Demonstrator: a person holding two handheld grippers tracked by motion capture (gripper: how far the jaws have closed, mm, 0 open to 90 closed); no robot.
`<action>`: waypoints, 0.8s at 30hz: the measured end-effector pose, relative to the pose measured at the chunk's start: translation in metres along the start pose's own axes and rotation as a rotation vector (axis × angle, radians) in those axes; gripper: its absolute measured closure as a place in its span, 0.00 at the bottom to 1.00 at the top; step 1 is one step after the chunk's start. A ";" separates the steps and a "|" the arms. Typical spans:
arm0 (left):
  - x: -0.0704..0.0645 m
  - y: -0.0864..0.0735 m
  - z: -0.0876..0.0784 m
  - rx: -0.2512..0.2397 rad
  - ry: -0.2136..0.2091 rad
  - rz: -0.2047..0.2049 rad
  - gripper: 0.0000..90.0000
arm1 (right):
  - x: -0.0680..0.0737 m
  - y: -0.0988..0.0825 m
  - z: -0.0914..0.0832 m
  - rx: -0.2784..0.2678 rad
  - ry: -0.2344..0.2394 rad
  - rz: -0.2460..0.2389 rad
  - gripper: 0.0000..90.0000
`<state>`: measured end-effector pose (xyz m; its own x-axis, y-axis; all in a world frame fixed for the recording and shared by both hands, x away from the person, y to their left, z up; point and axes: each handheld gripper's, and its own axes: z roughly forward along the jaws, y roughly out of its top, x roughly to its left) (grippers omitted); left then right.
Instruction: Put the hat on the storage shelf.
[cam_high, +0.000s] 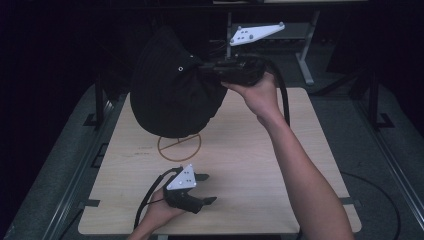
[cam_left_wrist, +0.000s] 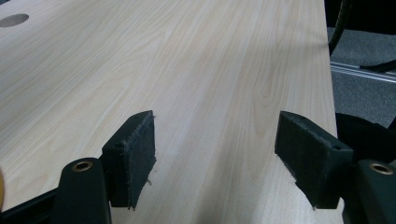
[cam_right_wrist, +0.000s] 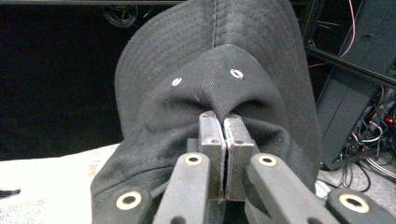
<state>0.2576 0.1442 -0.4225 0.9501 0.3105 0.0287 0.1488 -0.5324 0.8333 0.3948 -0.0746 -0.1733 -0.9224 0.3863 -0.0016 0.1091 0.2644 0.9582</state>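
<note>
A black bucket hat (cam_high: 172, 92) hangs in the air above the far half of the wooden table (cam_high: 250, 165). My right gripper (cam_high: 207, 70) is shut on its crown, pinching a fold of the fabric just below two metal eyelets on the hat (cam_right_wrist: 215, 60); the gripper (cam_right_wrist: 224, 122) has its jaws pressed together on the cloth. Near the table's front edge my left gripper (cam_high: 206, 188) is open, close above the wood, and holds nothing. In its own view the left gripper (cam_left_wrist: 215, 140) has its pads wide apart over bare tabletop.
An orange ring with a line through it (cam_high: 179, 147) is drawn on the table under the hat. A round hole (cam_left_wrist: 14, 19) sits in the tabletop. Black frame posts (cam_high: 99, 97) flank the table, and a metal stand (cam_high: 305, 65) is behind it.
</note>
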 end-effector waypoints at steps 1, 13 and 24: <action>0.000 0.000 0.000 0.000 0.001 0.002 0.31 | 0.000 0.002 0.003 0.003 0.003 0.002 0.98; 0.002 0.000 -0.002 -0.010 0.000 -0.006 0.31 | -0.009 0.015 0.025 0.018 0.014 0.023 0.98; 0.001 0.001 -0.002 -0.013 -0.001 -0.003 0.31 | -0.017 0.024 0.045 0.027 0.016 0.035 0.98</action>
<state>0.2581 0.1453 -0.4204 0.9500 0.3112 0.0251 0.1485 -0.5211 0.8405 0.4299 -0.0348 -0.1637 -0.9235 0.3817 0.0369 0.1516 0.2751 0.9494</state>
